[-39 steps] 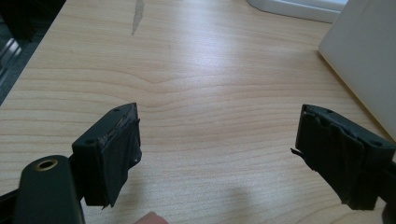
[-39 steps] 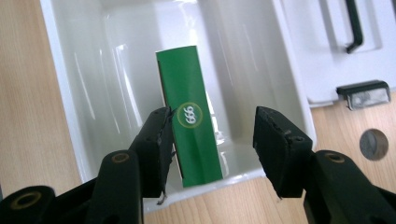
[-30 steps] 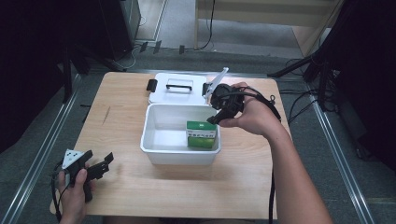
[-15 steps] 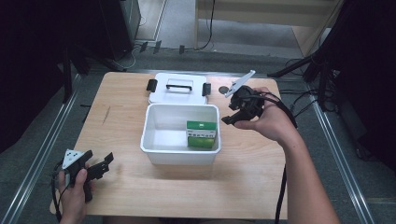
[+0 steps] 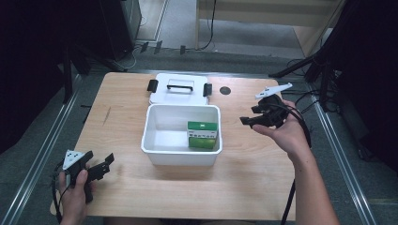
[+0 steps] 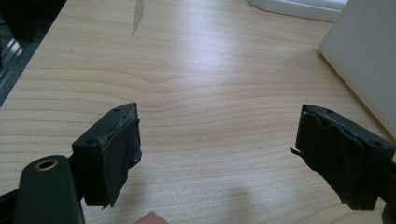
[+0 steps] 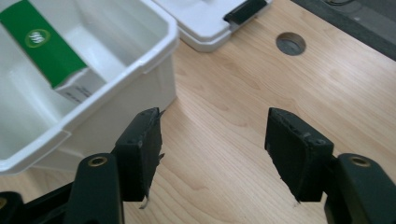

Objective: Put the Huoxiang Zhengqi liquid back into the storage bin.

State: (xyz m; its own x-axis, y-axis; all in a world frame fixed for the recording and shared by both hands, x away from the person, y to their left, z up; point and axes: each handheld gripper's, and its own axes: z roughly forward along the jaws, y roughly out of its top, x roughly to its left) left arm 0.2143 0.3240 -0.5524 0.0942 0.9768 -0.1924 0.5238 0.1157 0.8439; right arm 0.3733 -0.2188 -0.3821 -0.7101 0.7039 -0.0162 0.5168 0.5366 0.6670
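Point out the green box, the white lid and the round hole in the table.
green box (image 5: 203,135), high view, on its front face.
white lid (image 5: 179,89), high view, on its black handle.
round hole (image 7: 290,44), right gripper view, at its centre.

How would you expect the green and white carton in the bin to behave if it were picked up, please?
The green and white carton looks like thin card, so probably light and crushable under a hard squeeze. Its flat faces should grip well. It seems to lean against the white bin wall, so a nudge might topple it.
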